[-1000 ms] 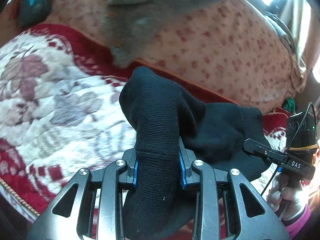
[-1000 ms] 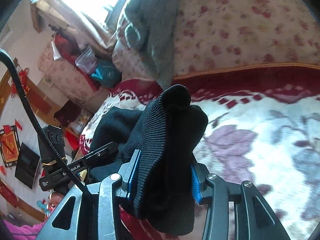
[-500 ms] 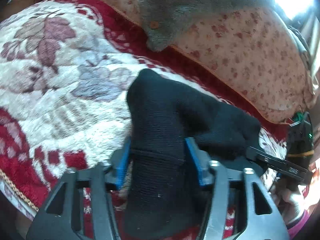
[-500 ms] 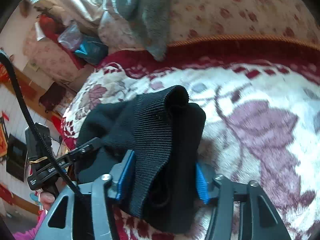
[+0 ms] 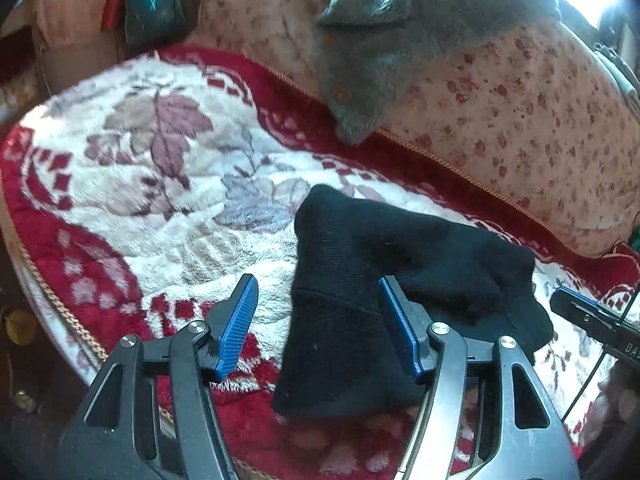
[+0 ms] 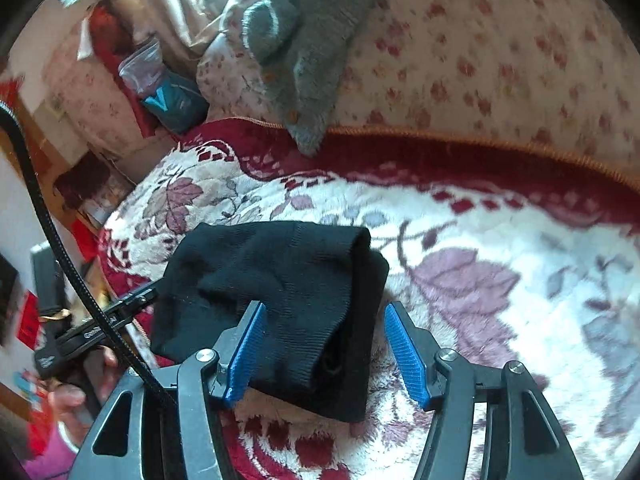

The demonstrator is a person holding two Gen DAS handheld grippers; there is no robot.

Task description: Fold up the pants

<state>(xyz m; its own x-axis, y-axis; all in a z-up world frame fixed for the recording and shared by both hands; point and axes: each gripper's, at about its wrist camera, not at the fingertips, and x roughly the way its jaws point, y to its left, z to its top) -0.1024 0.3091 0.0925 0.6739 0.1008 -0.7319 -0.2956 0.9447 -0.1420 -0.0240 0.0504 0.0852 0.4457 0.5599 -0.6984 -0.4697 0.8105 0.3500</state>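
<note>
Both the left gripper [image 5: 316, 328] and right gripper [image 6: 324, 350] stand apart around the pants [image 5: 384, 300], whose bulky fold may spring open on the blanket [image 5: 160, 208] if a pad snags.

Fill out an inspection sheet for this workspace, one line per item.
Surface: red and white floral blanket.
Job's things: black pants, folded, lying on the blanket.
Clutter: grey fleece garment draped over the flowered cushion.
Grippers: left tongs and right tongs open, pants between the pads, not pinched.
Cables: black cable beside the right tongs.
Surroundings: teal bag; bright window beyond.
</note>
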